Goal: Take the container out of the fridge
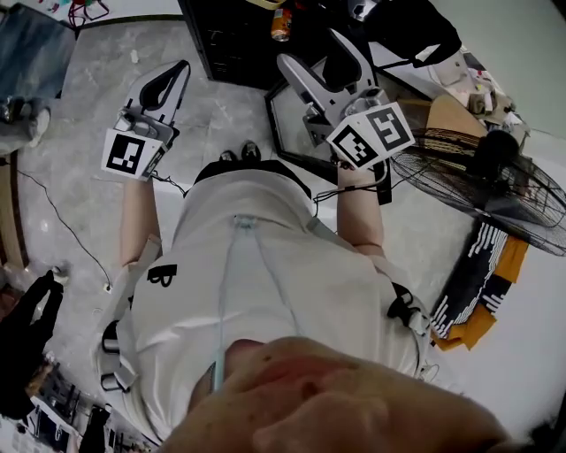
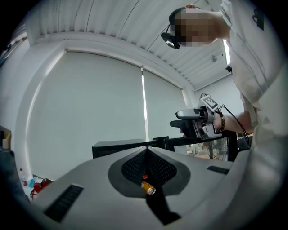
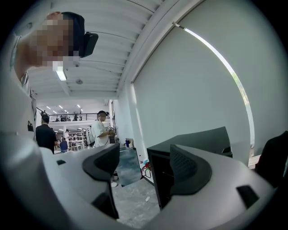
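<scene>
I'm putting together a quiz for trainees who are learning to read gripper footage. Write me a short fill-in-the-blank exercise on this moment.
1. The right gripper is ____, with nothing between its jaws.
2. The left gripper is ____, and it holds nothing.
3. The can at the black fridge is ____ in colour.
4. The round wire-caged thing on the floor at the person's right is a ____.

Missing words: open; shut; orange; fan.
</scene>
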{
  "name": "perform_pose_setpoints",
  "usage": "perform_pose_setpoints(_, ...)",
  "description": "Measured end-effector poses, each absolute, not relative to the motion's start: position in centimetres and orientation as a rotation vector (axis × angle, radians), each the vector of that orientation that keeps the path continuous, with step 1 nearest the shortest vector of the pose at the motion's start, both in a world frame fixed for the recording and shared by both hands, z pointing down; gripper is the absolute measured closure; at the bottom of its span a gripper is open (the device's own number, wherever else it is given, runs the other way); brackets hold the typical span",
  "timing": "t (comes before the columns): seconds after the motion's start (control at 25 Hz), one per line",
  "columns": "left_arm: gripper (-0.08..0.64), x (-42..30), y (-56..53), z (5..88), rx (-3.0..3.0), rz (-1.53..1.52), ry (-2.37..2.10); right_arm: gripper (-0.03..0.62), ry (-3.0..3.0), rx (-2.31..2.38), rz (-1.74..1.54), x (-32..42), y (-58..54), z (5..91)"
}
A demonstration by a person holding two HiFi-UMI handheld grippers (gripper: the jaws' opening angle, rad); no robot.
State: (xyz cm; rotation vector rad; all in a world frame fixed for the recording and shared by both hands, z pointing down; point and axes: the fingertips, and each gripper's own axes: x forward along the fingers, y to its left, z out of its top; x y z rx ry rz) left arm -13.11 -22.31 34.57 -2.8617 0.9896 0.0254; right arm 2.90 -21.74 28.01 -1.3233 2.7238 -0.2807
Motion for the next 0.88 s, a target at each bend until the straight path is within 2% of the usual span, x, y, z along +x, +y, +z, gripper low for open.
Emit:
perform_pose_setpoints(0.56,0.551,-13.0,-22.8,35.1,-2.882,0.008,1.017,0.256,2.752,-1.364,-0.274,3.4,-23.5,29.0)
perform_pose_setpoints(0.88,0.551,-13.4,-22.1,36.1,-2.898,-0.001,1.015,0.256,2.952,-1.454,-0.037,1.8,-24.1,30.9)
